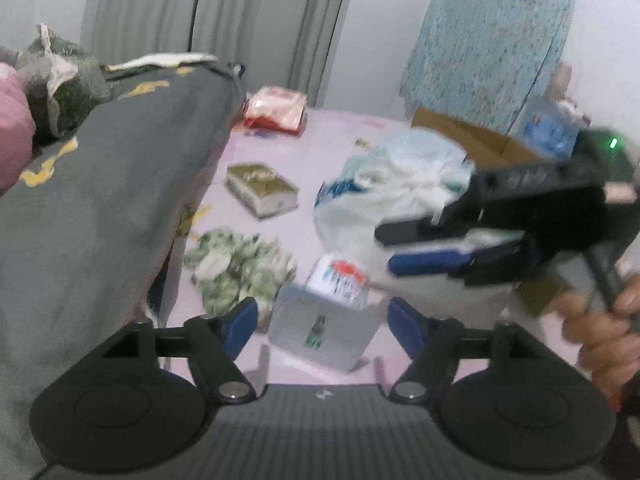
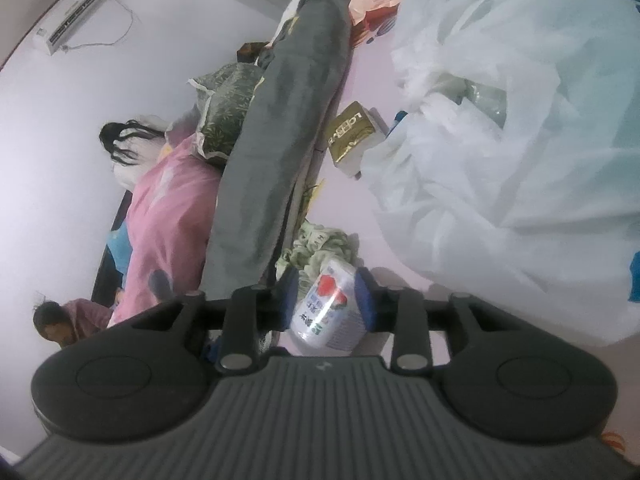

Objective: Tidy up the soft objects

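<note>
My left gripper stands open around a pale grey pouch on the pink bed sheet, with a gap at each pad. A small tissue pack with red print sits at the pouch's far edge. My right gripper comes in from the right, rolled on its side, its tips just short of that pack. In the right wrist view the tissue pack shows in the narrow gap of my right gripper, which is open. A green-and-white cloth lies crumpled to the left.
A white plastic bag fills the right side, with a gold tissue packet and a red-white packet beyond. A dark grey quilt rises at left. A cardboard box stands behind. A person lies under a pink blanket.
</note>
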`<control>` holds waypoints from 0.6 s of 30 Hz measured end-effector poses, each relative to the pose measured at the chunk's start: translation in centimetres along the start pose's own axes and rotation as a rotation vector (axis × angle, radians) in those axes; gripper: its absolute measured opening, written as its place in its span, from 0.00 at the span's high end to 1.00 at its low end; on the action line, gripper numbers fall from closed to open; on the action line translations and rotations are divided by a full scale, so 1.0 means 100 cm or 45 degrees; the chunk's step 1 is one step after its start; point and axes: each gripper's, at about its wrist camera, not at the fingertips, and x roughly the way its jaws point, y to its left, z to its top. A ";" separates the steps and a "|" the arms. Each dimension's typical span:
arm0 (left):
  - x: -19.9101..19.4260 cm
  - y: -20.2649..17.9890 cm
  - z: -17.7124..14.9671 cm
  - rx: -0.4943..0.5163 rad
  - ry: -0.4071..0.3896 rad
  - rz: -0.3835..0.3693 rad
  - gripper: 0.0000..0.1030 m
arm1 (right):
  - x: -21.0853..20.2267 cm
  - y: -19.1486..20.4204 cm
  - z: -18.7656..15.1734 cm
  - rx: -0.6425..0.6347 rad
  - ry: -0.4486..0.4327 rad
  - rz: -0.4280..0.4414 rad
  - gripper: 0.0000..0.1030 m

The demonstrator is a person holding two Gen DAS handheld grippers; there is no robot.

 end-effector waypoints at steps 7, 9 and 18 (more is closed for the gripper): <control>0.025 -0.014 -0.007 0.116 0.044 0.079 0.25 | 0.024 0.006 0.001 -0.067 -0.014 -0.082 0.51; 0.029 -0.018 -0.008 0.125 0.033 0.111 0.26 | 0.034 0.004 0.001 -0.060 -0.001 -0.087 0.51; 0.021 -0.021 0.005 0.092 0.092 0.140 0.39 | 0.040 -0.008 0.000 0.089 0.076 -0.024 0.51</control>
